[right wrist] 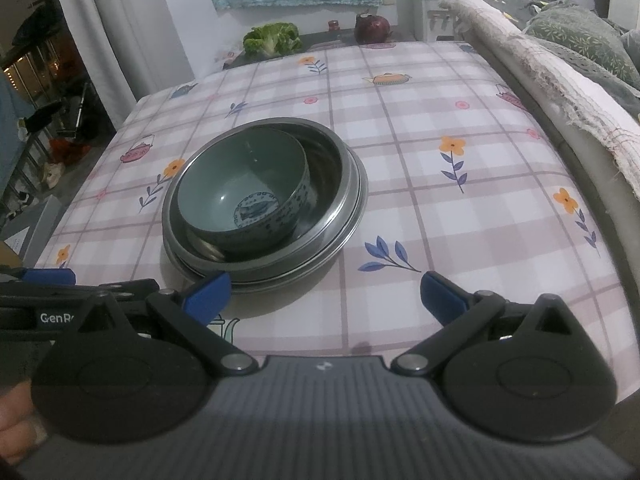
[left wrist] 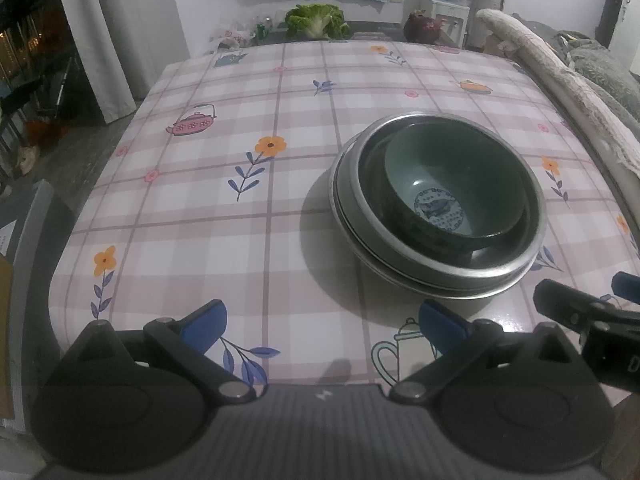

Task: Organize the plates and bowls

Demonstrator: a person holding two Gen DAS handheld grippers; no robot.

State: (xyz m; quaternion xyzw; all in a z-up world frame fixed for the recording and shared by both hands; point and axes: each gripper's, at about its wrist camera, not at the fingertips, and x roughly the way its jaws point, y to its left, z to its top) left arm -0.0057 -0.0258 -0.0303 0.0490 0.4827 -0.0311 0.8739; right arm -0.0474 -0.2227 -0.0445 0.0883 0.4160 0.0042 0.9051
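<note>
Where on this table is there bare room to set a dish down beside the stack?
The tablecloth lies bare between the stack and the sofa edge, and also between the stack and the far edge near the lettuce. In the left view, cloth is bare left of the stack. Crowded: the near edge, where the open left gripper and open right gripper hover.

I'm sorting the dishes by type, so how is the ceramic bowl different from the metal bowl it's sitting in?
The ceramic bowl is glazed pale green with a blue printed pattern; the metal bowl is plain, shiny steel. The ceramic bowl is narrower and sits nested inside, off-centre toward one side; the metal bowl is wider and rests on a metal plate. Both are round, upright and empty of food.
</note>
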